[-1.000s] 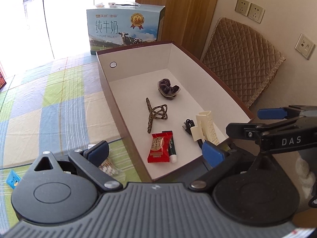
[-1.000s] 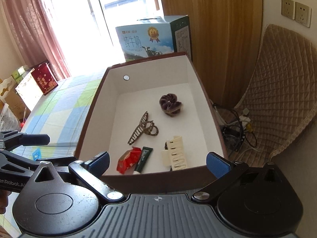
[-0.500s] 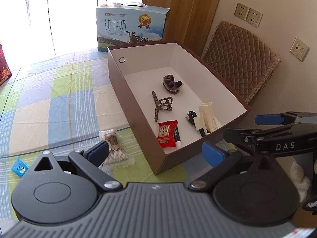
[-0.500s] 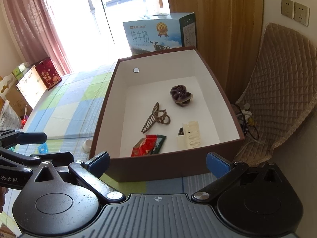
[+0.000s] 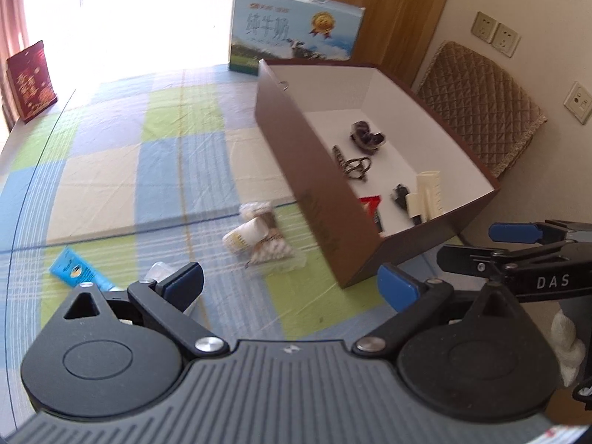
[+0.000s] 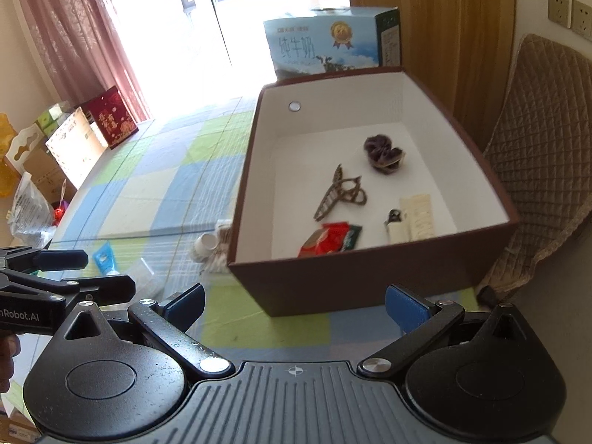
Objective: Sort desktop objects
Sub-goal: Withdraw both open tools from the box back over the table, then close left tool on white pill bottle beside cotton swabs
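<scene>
Swabs (image 5: 272, 249) and a bottle (image 5: 246, 235) lie ahead of my left gripper (image 5: 290, 283), beside the box (image 5: 322, 218), unsorted; I hold both grippers, right (image 6: 294, 305) too, wide open and empty to reach them

Around the checked tabletop (image 5: 155, 155)
Milk carton (image 6: 329, 46) far beyond the fingers; quilted chair (image 6: 544, 140) off right, red box (image 5: 29, 81) far left.

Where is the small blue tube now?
In the left wrist view, the small blue tube lies on the checked tablecloth, left of the cotton swab pack, outside the brown box.
</scene>
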A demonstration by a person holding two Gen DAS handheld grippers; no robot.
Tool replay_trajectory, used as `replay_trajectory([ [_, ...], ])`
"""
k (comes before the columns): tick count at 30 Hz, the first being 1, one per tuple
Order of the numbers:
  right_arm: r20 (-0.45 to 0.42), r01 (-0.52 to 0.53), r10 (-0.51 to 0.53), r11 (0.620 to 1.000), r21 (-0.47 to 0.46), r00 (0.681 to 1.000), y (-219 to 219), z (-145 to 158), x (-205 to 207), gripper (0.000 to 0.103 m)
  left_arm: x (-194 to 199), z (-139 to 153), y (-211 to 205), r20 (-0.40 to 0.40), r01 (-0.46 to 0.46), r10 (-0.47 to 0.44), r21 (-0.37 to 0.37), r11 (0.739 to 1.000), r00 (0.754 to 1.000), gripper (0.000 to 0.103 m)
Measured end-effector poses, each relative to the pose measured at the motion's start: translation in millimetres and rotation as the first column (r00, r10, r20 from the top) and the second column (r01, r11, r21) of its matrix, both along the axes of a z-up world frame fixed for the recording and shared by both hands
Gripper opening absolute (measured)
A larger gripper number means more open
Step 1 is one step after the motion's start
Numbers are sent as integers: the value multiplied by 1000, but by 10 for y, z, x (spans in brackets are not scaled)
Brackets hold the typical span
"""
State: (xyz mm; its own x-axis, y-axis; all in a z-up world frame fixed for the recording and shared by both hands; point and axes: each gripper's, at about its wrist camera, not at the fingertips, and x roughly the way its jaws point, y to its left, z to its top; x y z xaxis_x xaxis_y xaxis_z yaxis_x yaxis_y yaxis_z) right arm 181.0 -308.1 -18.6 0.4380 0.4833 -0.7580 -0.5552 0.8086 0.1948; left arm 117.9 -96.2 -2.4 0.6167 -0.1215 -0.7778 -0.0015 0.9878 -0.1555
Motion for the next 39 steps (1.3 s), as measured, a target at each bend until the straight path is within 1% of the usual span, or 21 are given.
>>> replay_trajectory([
  [5,-36,-21,21,1000,-4,999,181,-200,-128,101,-155,-174,266,-39,-43,44,10,999,998,99],
  [9,-56,-32,32,999,-10,998,305,-338,-197,101,-265,-264,442,-50,-61,62,23,998,997,98],
  [14,-76,-15,14,1000,-18,997,390,-470,-208,101,-327,-356,586,-54,-59,61,33,998,997,96],
  [19,-82,15,-18,999,-41,996,381,-556,-170,101,-231,-428,631,-48,-28,30,39,999,998,95],
  [24,-95,67,-73,996,-58,993,273,-616,-107,101,-29,-533,594,-48,45,-42,47,998,998,91],
  [28,-104,121,-128,990,-72,986,135,-601,-6,101,188,-632,559,-60,106,-102,59,993,993,80],
  [32,-120,179,-189,980,-88,975,-11,-576,124,101,399,-710,529,-73,172,-167,77,982,983,73],
  [34,-127,205,-216,974,-94,968,-70,-564,184,101,502,-743,514,-75,219,-213,96,971,974,71],
  [35,-130,216,-228,972,-96,965,-98,-557,210,101,548,-759,504,-74,244,-237,106,964,969,68],
  [39,-142,253,-266,962,-105,953,-157,-589,265,101,763,-880,457,-91,348,-337,150,926,937,57],
])
